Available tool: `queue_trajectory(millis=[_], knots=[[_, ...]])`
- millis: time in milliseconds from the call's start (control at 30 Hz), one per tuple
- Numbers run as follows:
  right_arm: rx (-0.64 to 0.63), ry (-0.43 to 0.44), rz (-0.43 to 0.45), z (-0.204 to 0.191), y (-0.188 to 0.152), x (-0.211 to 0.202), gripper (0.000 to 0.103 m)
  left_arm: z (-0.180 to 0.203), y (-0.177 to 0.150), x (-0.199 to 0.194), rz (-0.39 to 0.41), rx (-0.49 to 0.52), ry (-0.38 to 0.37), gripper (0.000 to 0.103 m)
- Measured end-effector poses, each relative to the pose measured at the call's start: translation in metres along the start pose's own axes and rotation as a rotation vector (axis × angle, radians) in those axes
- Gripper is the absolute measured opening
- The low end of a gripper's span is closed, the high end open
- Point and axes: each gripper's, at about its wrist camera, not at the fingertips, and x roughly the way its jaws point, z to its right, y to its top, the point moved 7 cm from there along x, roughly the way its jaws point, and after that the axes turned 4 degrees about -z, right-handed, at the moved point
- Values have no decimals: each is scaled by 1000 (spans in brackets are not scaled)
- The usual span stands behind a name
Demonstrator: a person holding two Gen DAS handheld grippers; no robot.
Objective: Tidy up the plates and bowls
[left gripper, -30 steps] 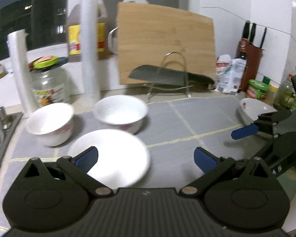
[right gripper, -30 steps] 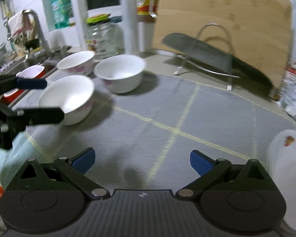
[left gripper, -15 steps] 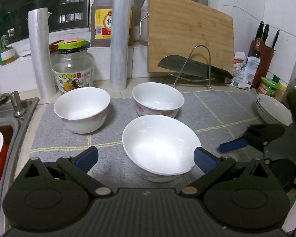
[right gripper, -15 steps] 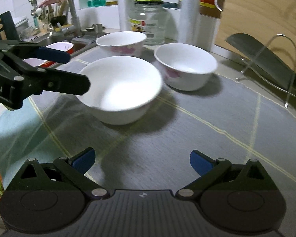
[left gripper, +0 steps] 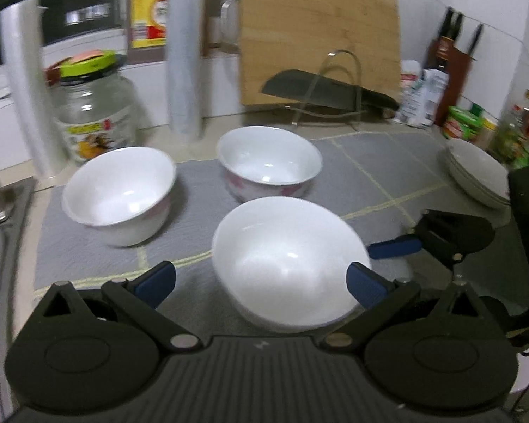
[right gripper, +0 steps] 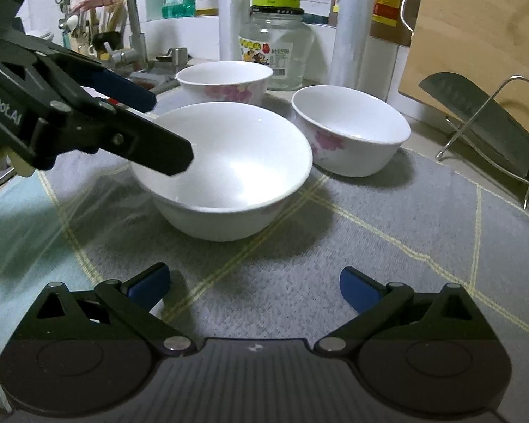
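Observation:
Three white bowls with pink flowers stand on a grey mat (right gripper: 370, 246). The near bowl (left gripper: 289, 264) (right gripper: 225, 169) lies between the fingers of my open left gripper (left gripper: 261, 283), whose right finger is close to the bowl's right rim. From the right wrist view the left gripper (right gripper: 165, 127) reaches in from the left over that bowl's left rim. Behind stand the back-left bowl (left gripper: 120, 194) (right gripper: 225, 81) and the back-right bowl (left gripper: 268, 165) (right gripper: 352, 130). My right gripper (right gripper: 254, 285) is open over bare mat, short of the near bowl. Stacked plates (left gripper: 476, 172) sit far right.
A glass jar (left gripper: 91, 123), two tall rolls and an oil bottle line the back. A wooden cutting board (left gripper: 317, 35) leans behind a cleaver on a wire rack (left gripper: 328, 88). A knife block (left gripper: 451, 56) is at the back right. Sink and faucet (right gripper: 130, 24) lie left.
Both grippers have closed in on the near bowl; the right one swung left from the plate side toward the bowls. Both stayed open.

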Motion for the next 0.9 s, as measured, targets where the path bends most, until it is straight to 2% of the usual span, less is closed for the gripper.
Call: queue_trajectory(millis=[167, 233, 467, 633, 733, 900], knots=[[10, -10, 13, 0, 0, 2, 103, 1, 9, 8, -10, 20, -29, 102], [14, -13, 14, 0, 1, 2, 103, 2, 11, 12, -26, 24, -63, 102], [2, -9, 10, -5, 5, 4, 103, -3, 18, 24, -84, 57, -42, 102], [-25, 7, 57, -13, 16, 0, 103, -7, 22, 30, -111, 52, -66, 102], [-22, 8, 75, -14, 21, -1, 103, -10, 24, 32, -118, 45, -73, 99], [-25, 24, 105, -16, 27, -6, 103, -11, 25, 34, -128, 37, -93, 85]])
